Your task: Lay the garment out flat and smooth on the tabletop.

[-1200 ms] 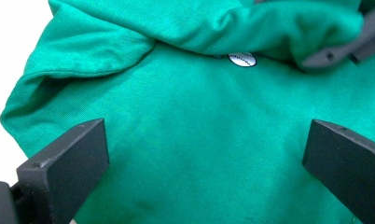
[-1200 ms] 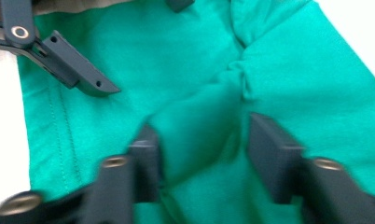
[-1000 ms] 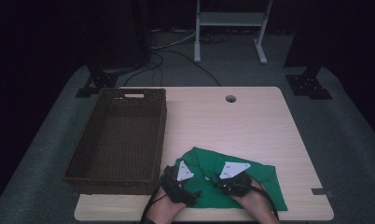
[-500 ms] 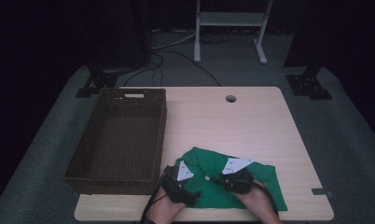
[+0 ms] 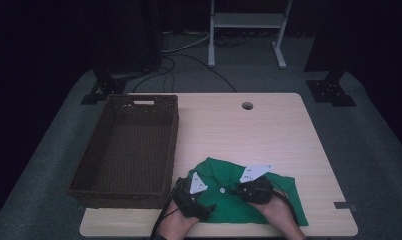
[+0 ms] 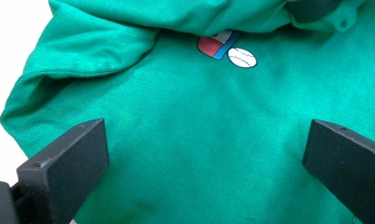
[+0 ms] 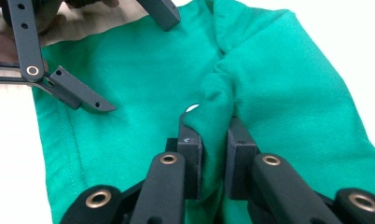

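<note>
Closing lately, right tongs (image 7: 212,140) pinch a green shirt (image 7: 143,79) fold (left tongs (image 6: 204,154) wide).

A garment (image 5: 249,200) lies spread on the near right part of a table (image 5: 269,130), close to the front edge. A basket (image 5: 126,150) sits on the table's left side, just left of the garment. Over the garment's near left corner is the left gripper (image 5: 201,192); the right gripper (image 5: 241,190) stands to its right, above the garment's middle, with a raised fold of cloth between its jaws. A round hole (image 5: 247,106) lies near the table's far edge.
</note>
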Demonstrator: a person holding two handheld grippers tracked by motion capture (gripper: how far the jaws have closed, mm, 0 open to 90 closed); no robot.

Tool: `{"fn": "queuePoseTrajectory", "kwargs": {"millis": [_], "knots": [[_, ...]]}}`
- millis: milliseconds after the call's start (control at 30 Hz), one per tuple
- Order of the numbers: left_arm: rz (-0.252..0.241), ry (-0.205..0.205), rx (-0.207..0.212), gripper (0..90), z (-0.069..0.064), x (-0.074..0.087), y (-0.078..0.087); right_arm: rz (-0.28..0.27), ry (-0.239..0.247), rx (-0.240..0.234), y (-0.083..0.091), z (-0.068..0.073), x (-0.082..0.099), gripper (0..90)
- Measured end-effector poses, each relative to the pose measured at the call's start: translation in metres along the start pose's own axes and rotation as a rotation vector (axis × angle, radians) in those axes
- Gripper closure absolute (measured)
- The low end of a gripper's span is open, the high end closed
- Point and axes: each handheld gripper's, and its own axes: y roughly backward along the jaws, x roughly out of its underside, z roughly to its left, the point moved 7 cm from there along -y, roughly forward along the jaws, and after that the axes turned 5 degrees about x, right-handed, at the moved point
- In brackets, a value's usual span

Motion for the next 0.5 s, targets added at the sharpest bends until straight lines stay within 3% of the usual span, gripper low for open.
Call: {"fn": "queuePoseTrajectory", "kwargs": {"millis": [500], "knots": [[0.000, -0.007, 0.009, 0.0, 0.0010, 0.0003, 0.0007, -0.004, -0.011, -0.013, 0.0064, -0.0061, -0.0059, 80.3]]}}
